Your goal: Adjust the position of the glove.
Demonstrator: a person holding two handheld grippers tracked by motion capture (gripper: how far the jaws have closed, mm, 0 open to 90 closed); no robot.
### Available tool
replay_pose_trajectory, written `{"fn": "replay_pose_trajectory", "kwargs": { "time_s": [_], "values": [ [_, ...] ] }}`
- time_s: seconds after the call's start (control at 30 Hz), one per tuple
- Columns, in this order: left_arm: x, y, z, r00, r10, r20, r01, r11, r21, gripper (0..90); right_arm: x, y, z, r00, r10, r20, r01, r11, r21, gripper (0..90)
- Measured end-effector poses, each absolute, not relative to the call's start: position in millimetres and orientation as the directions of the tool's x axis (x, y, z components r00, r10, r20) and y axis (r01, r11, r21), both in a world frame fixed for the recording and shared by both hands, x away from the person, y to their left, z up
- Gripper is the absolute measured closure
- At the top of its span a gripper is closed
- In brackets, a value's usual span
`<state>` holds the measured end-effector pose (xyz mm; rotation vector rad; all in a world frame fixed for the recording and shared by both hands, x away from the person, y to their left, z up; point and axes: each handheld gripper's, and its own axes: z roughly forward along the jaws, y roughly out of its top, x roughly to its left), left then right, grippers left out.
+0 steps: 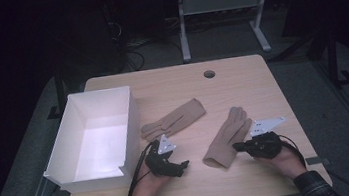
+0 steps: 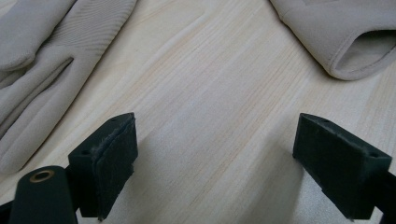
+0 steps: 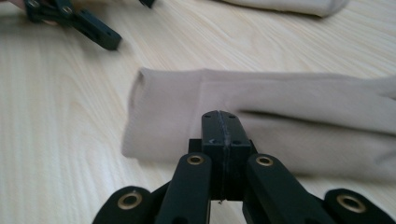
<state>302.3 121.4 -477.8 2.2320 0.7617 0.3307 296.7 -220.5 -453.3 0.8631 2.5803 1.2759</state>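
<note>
High view: your right gripper [image 1: 237, 146] touches the near glove [image 1: 228, 138] on the worktop [image 1: 240, 77]. Left gripper view: your left gripper [image 2: 215, 161] gapes wide over bare wood. Right gripper view: jaws pinched together at the glove's edge; whether cloth is caught, I cannot tell.

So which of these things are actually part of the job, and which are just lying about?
In the job: beige knit glove by the right gripper; second beige knit glove; open white rectangular box; right gripper.
Lying about: round grommet hole; grey metal desk frame.
</note>
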Motion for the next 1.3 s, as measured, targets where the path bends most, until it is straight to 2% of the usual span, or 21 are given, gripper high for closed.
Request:
{"fn": "replay_pose_trajectory", "kwargs": {
  "time_s": [0.37,0.87,1.3],
  "values": [
    [301.8,121.4,-477.5,0.792,0.611,0.005,0.421,-0.552,0.720,13.1,293.5,-191.6,-456.0,-0.868,0.479,0.133,0.403,0.520,0.753,89.9],
    [301.1,121.4,-477.6,0.790,0.613,0.005,0.422,-0.550,0.720,13.2,293.8,-164.1,-466.5,-0.890,0.441,0.114,0.382,0.587,0.714,89.9],
    [300.3,121.4,-477.8,0.788,0.616,0.004,0.424,-0.547,0.722,13.2,290.5,-172.3,-470.0,-0.887,0.444,0.129,0.397,0.588,0.704,90.0]
  ]
}}
